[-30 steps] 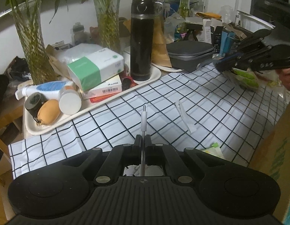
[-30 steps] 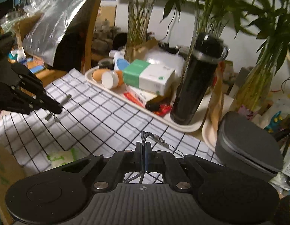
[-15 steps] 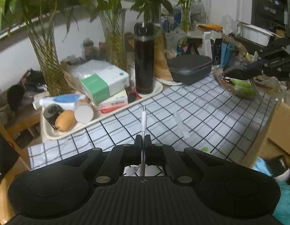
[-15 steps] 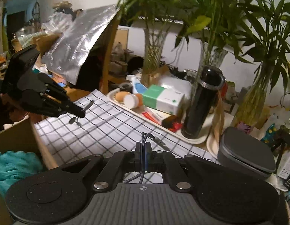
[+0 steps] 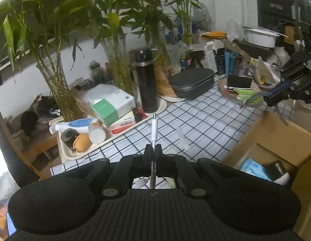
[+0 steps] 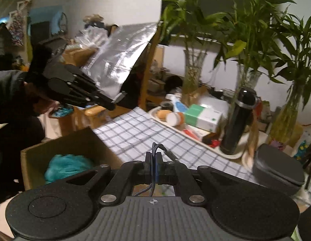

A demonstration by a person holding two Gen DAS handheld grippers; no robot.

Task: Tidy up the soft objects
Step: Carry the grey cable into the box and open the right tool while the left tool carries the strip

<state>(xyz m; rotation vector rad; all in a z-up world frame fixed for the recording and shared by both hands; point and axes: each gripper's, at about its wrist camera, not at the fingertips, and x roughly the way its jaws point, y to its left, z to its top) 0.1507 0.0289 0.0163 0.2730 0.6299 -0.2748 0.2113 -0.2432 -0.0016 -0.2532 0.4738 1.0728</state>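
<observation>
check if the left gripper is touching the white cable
Touching. The left wrist view shows the left gripper with its jaws shut on the white cable, whose plug sticks out just past the fingertips.

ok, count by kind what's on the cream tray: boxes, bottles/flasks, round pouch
Boxes: 2, green-and-white box stacked on flat white box
Bottles/flasks: 3, black flask, blue-and-white bottle, white-capped bottle
Pouches: 1, tan pouch
Total: 6

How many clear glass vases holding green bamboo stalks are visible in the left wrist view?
3: one clear glass vase far left, one behind the green-and-white box, one at the back. Clutter may hide others.
</observation>
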